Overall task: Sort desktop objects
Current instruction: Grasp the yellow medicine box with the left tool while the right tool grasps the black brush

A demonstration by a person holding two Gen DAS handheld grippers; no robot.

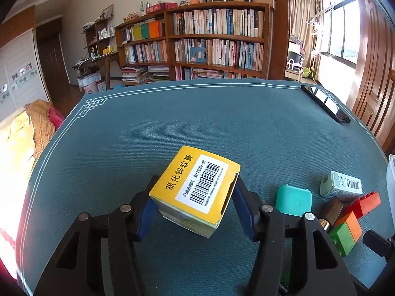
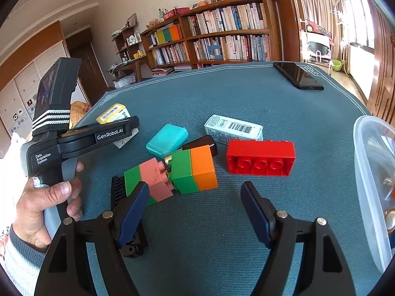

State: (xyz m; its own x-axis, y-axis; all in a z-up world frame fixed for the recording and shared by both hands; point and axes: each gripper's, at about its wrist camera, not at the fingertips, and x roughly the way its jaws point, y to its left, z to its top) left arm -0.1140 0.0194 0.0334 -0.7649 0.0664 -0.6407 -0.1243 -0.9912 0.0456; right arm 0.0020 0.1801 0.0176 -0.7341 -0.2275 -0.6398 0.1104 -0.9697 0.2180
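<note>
I have the yellow ointment box between the blue pads of my left gripper. Both pads lie against its short sides and the box sits tilted with its near corner clear of the teal table mat, so I read this as a firm clamp, box just lifted. My right gripper has its jaws wide apart with nothing between them, hanging over bare mat near the toy pile.

The step in hand is carrying off the first piece of the sort: the yellow box is picked and needs a place. Still lying on the mat to the right are the teal case, the white carton, a dark brown piece partly hidden behind the green-and-orange block, the pink-and-green block beside it, and the red brick. A black comb-like thing lies under my right tool's left finger. The clear plastic tub stands at the far right edge; a phone lies at the far side, well apart from everything.

Next I need to keep the squeeze steady so the tilted box does not twist out, lift it clear, and take it where boxes belong; I cannot tell from here which spot that is. With my right tool, the red brick is nearest the open jaws and looks an easy first grab.
</note>
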